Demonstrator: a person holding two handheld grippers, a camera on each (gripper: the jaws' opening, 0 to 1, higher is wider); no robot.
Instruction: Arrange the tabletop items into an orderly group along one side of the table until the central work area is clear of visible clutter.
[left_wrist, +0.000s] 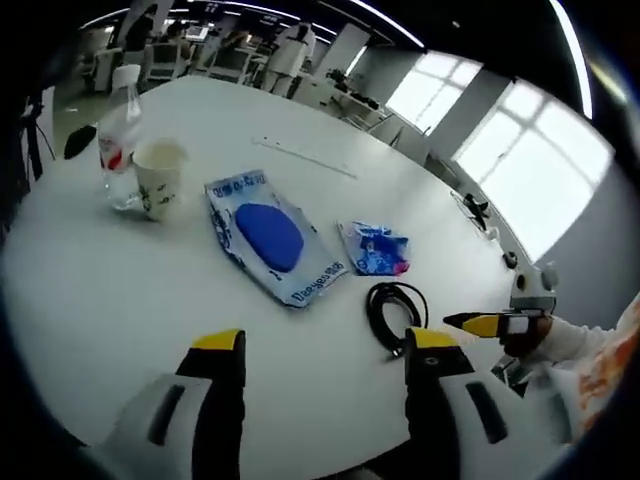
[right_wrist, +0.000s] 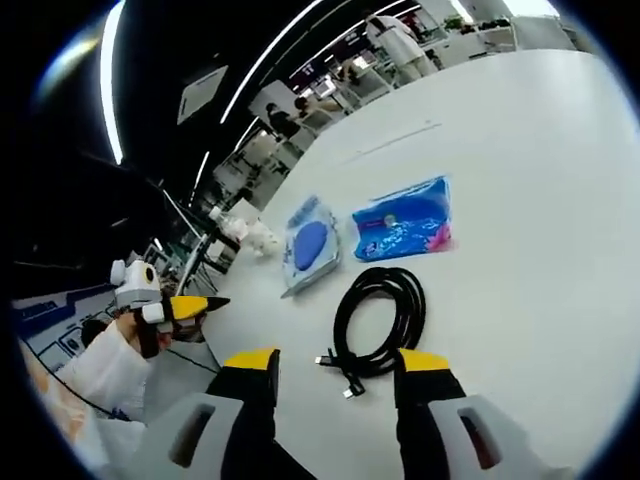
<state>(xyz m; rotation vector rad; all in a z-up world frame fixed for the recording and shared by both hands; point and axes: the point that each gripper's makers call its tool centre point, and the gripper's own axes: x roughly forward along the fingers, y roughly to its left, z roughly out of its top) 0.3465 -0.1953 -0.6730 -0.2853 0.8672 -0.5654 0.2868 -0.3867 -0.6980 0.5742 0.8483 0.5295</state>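
Note:
On the white table (left_wrist: 120, 300) stand a clear water bottle (left_wrist: 118, 140) and a paper cup (left_wrist: 160, 175), side by side at the far left. A large blue-and-white packet (left_wrist: 270, 238) lies in the middle, with a small blue packet (left_wrist: 375, 248) to its right. A coiled black cable (left_wrist: 393, 312) lies nearest. My left gripper (left_wrist: 325, 345) is open above bare table, short of the packets. My right gripper (right_wrist: 336, 362) is open, with the cable (right_wrist: 380, 318) just ahead of its jaws. Beyond the cable lie the small packet (right_wrist: 405, 220) and the large packet (right_wrist: 310, 245).
A thin pale strip (left_wrist: 305, 155) lies further back on the table. The right gripper (left_wrist: 495, 323), held by a hand in a white sleeve, comes in past the table's edge. The left gripper (right_wrist: 165, 305) shows beyond that edge. Desks and people stand behind.

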